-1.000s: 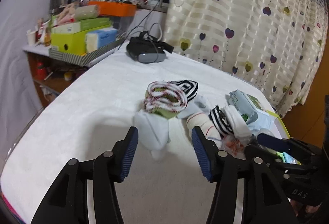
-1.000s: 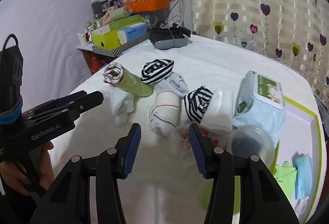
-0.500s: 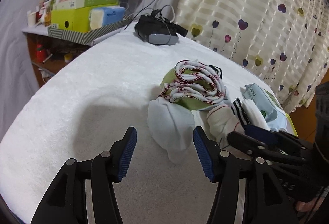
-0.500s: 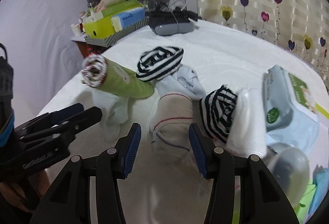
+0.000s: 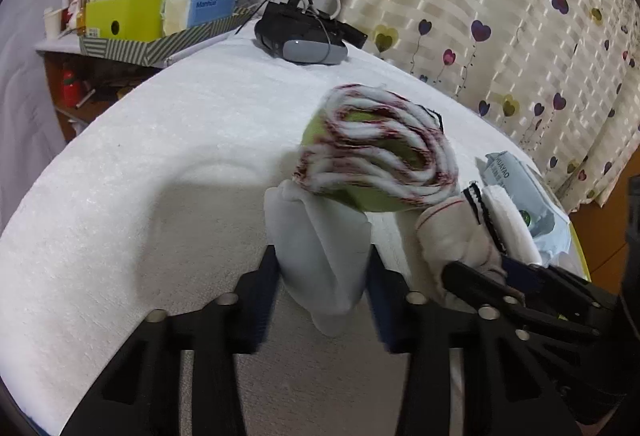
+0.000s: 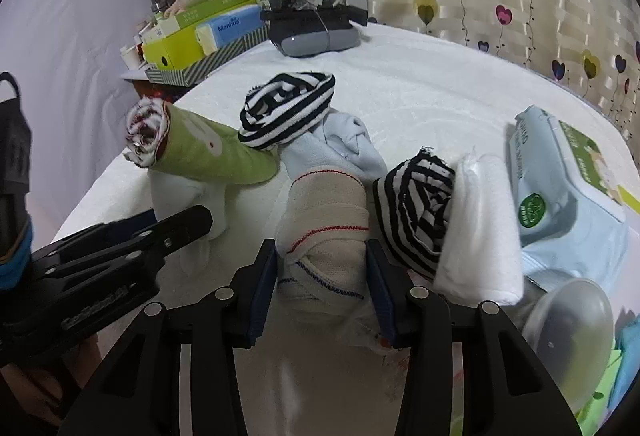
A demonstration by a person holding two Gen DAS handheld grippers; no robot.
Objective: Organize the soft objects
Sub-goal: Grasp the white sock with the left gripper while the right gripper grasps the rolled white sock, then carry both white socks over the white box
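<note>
Several rolled soft items lie on a white towel-covered bed. My left gripper (image 5: 320,276) is open with its jaws on both sides of a white sock (image 5: 320,248), which lies under a green roll with red-white trim (image 5: 376,156). My right gripper (image 6: 322,276) is open with its jaws on both sides of a cream sock roll with a red stripe (image 6: 324,232). In the right wrist view I also see the green roll (image 6: 208,152), a black-white striped roll (image 6: 288,108), a pale blue cloth (image 6: 348,148) and a striped-and-white roll (image 6: 440,220).
A wet-wipes pack (image 6: 568,176) and a clear plastic lid (image 6: 568,320) lie at the right. A black VR headset (image 6: 316,28) sits at the far end of the bed. A cluttered side shelf with boxes (image 5: 160,12) stands at far left. A heart-print curtain (image 5: 500,16) hangs behind.
Both grippers moved forward and down: the left now straddles the white sock, the right straddles the cream sock roll. Both stay open.
</note>
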